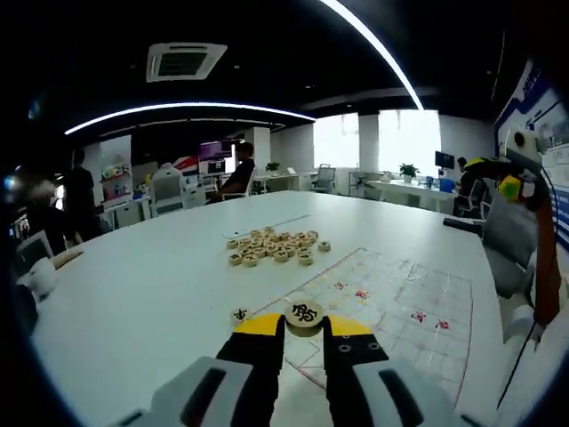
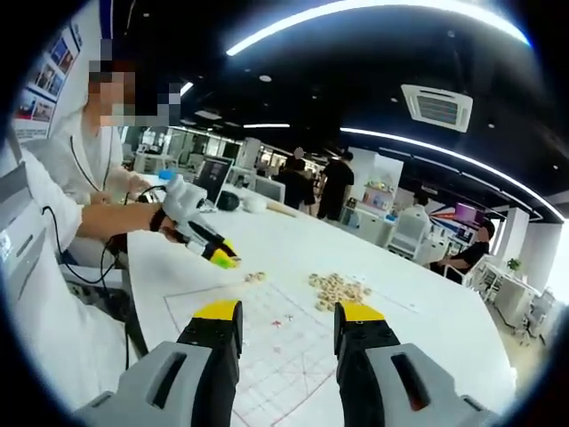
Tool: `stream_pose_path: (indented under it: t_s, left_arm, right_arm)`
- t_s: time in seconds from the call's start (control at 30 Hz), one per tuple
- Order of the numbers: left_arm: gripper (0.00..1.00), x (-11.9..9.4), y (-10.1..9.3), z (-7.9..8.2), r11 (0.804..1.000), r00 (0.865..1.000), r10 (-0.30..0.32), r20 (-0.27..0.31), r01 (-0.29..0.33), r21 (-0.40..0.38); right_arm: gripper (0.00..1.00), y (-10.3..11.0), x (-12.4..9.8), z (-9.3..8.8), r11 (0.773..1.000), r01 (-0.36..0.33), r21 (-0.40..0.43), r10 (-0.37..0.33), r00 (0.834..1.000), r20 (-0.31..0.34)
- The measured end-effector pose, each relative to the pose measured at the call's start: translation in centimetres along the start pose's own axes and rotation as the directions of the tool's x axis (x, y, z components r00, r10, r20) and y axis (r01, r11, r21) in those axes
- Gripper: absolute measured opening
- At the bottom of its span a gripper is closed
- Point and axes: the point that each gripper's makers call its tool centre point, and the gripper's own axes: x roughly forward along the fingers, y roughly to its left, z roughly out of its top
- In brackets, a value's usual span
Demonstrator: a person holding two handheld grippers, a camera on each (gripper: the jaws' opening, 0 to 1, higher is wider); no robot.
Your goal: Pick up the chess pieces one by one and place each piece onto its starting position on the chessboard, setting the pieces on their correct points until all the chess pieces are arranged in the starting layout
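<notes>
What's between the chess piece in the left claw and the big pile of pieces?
In the left gripper view, just bare white table lies between the held chess piece and the pile; one piece sits off to the side.

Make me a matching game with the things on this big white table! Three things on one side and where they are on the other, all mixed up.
Things:
1. piece with the black mark
2. pile of pieces
3. small piece

Places:
A. heaped on the table beyond the chessboard
B. between the left gripper jaw tips
C. on the table just beside the left gripper's jaw tip

Pairs: 1-B, 2-A, 3-C
</notes>
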Motion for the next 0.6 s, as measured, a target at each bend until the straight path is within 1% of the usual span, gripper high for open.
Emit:
stream_pose_path:
  t_s: [0.03, 0.1, 0.2, 0.3, 0.5, 0.6]
  left_arm:
    - [0.20, 0.0, -0.1, -0.5, 1.000, 1.000, -0.007, -0.010, 0.007, 0.002]
    - [0.20, 0.4, -0.2, -1.8, 0.999, 0.998, -0.016, -0.054, 0.017, 0.027]
    - [0.20, 1.3, 0.5, -2.6, 1.000, 0.997, -0.010, -0.076, 0.011, 0.013]
    - [0.20, 2.2, 1.3, -3.1, 1.000, 0.996, 0.008, -0.092, -0.009, -0.014]
    - [0.20, 3.2, 2.3, -3.5, 0.999, 0.994, 0.044, -0.104, -0.046, -0.019]
    - [0.20, 3.5, 2.3, -4.0, 0.998, 0.993, 0.043, -0.114, -0.047, -0.034]
  right_arm:
    - [0.42, 0.0, 0.0, 0.0, 1.000, 0.000, 0.000, 0.000, 1.000, 0.000]
    - [0.42, 0.0, 0.1, 0.0, 1.000, -0.001, -0.001, 0.001, 1.000, -0.001]
    - [0.42, 0.1, 0.2, 0.0, 1.000, -0.004, -0.002, 0.004, 1.000, -0.005]
    - [0.42, 0.2, 0.2, 0.0, 1.000, -0.005, -0.003, 0.005, 1.000, -0.005]
    - [0.42, 0.0, 0.3, -0.2, 1.000, -0.004, -0.001, 0.004, 1.000, -0.009]
    - [0.42, 0.0, 0.2, -0.2, 1.000, -0.004, -0.003, 0.004, 1.000, -0.007]
